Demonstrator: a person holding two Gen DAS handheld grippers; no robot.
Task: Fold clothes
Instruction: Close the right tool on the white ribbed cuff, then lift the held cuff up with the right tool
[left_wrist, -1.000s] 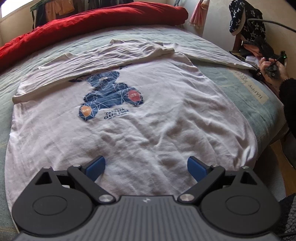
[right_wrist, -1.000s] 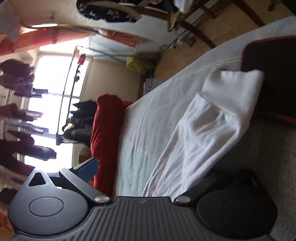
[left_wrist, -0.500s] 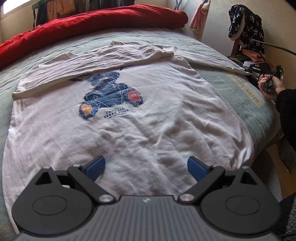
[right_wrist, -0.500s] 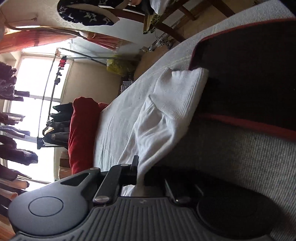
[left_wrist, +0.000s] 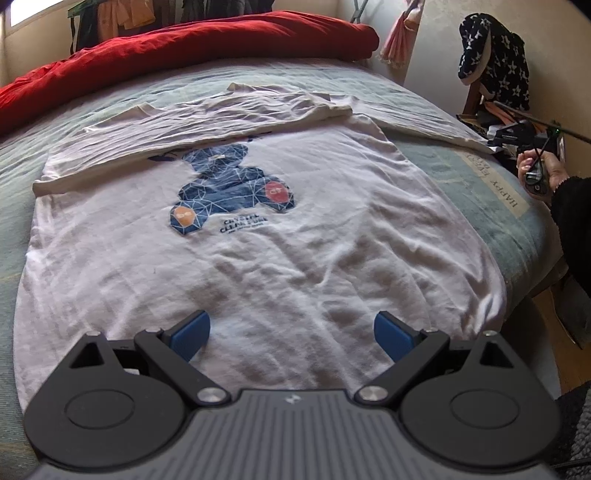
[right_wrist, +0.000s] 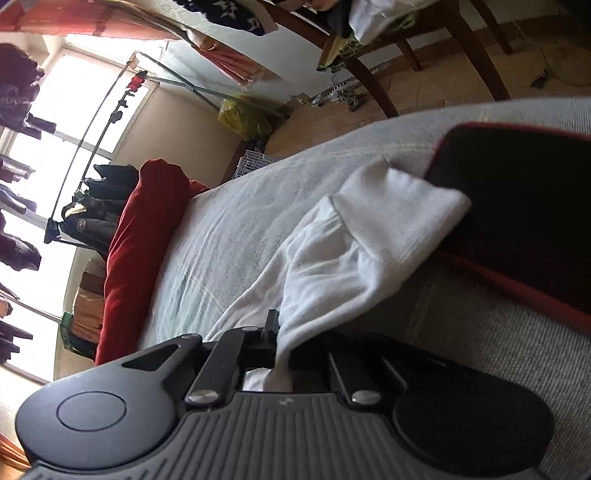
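Lying flat on the quilted bed (left_wrist: 491, 206), the wrinkled white shirt (left_wrist: 295, 258) has one sleeve folded across. Left gripper (left_wrist: 291, 332) gapes wide above its hem. Right gripper (right_wrist: 277, 347) pinches soft white fabric, probably the other sleeve (right_wrist: 369, 236).

One white T-shirt (left_wrist: 295, 236) lies on one bed (left_wrist: 491, 206), with one printed bear (left_wrist: 229, 192) at its twelve-o'clock half. One red duvet (left_wrist: 184, 48) sits toward twelve o'clock. Two tools: the left tool (left_wrist: 291, 334) and the right tool (right_wrist: 275, 354). One hand (left_wrist: 535, 173) at three o'clock.
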